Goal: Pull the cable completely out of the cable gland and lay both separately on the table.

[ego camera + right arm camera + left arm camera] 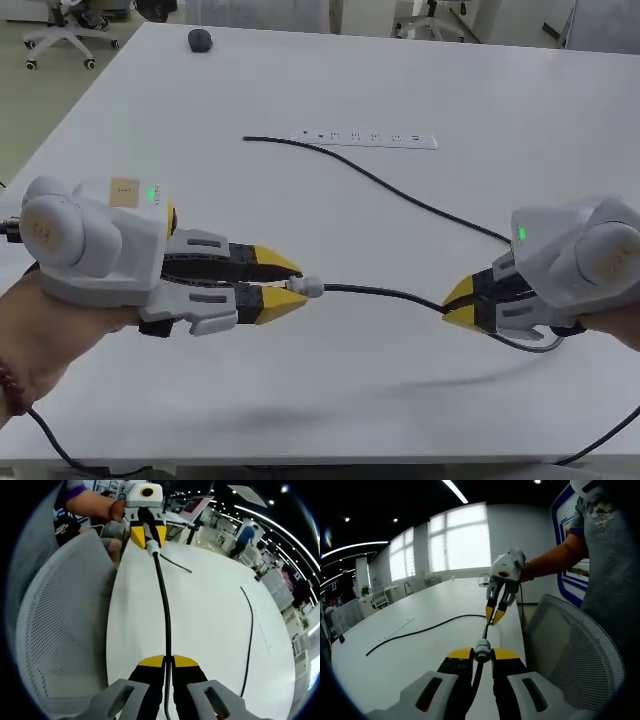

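The left tool [288, 284] is closed on the white cable gland [309, 288], pinching it between its yellow tips, with the gland's end poking out just past them. From the gland the black cable [380, 292] runs across to the right tool [457, 303], whose jaws are clamped on the cable itself. The cable sits in the gland, not yet pulled out. The two tools face each other above the table [200, 130]. Behind the right tool the cable loops round and trails away over the table. Its free end lies near a white power strip [368, 139], beyond both tools.
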A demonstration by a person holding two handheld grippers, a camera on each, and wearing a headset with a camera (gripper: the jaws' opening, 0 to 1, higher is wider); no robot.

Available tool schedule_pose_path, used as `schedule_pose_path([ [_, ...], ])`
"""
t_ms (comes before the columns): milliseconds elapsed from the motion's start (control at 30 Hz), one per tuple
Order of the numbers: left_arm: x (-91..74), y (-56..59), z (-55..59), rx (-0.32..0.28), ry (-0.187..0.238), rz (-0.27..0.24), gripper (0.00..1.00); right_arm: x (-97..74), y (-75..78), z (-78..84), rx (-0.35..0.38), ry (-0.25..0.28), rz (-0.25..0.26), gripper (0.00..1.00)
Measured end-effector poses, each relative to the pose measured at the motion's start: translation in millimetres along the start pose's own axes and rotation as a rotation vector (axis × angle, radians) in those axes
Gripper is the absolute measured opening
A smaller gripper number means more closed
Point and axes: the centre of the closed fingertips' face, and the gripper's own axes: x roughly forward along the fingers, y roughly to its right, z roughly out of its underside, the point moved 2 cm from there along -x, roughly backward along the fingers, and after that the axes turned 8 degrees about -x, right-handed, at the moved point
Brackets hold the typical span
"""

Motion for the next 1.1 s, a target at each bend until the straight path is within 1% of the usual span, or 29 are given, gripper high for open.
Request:
schedule_pose_path([
  [133, 2.4, 1.3, -0.3, 0.0, 0.0, 0.004, 0.14, -0.4, -0.1, 2.4, -0.005, -0.008, 0.005, 0.0],
  [367, 4.2, 0.8, -1.5, -0.003, 0.002, 0.002, 0.14, -1.7, -1.0, 4.5, 0.012, -0.002, 0.01, 0.0],
  [533, 5.8, -2.0, -2.5, -0.019, 0.005, -0.017, 0.14, -1.3, 0.1, 5.2, 0.046, 0.0, 0.012, 0.0],
  [600, 6.2, -3.7, -2.7, -0.025, 0.004, -0.026, 0.14, -1.4, 0.3, 3.1, 0.061, 0.002, 0.015, 0.0],
  [667, 6.4, -4.5, -2.9, -0.027, 0.003, -0.029, 0.14, -2.1, 0.0, -3.3, 0.072, 0.027, 0.013, 0.02],
  [733, 6.8, -3.7, -3.0, -0.027, 0.002, -0.029, 0.14, -2.0, 0.5, -10.0, 0.091, 0.045, 0.017, 0.07],
  [767, 7.1, -3.5, -3.0, -0.026, 0.001, -0.03, 0.14, -1.8, 0.0, -14.6, 0.097, 0.055, 0.014, 0.08],
  [800, 7.5, -3.2, -2.7, -0.026, -0.002, -0.029, 0.14, -1.9, 0.0, -16.4, 0.095, 0.059, 0.016, 0.09],
  [867, 8.3, -2.5, -2.9, -0.028, -0.002, -0.027, 0.14, -1.9, -0.1, -26.4, 0.092, 0.081, 0.019, 0.11],
  [933, 9.2, -1.8, -2.9, -0.027, -0.003, -0.025, 0.14, -2.3, 0.8, -39.1, 0.091, 0.109, 0.026, 0.16],
  [1000, 9.9, -1.5, -3.1, -0.025, -0.005, -0.024, 0.14, -3.3, 0.6, -52.6, 0.085, 0.132, 0.022, 0.17],
  [1033, 10.2, -1.0, -3.3, -0.025, -0.007, -0.022, 0.14, -3.6, 2.1, -59.8, 0.068, 0.15, 0.032, 0.18],
  [1100, 10.7, -0.1, -4.7, -0.019, -0.008, -0.02, 0.14, -4.4, 2.4, -72.2, 0.057, 0.164, 0.031, 0.2],
])
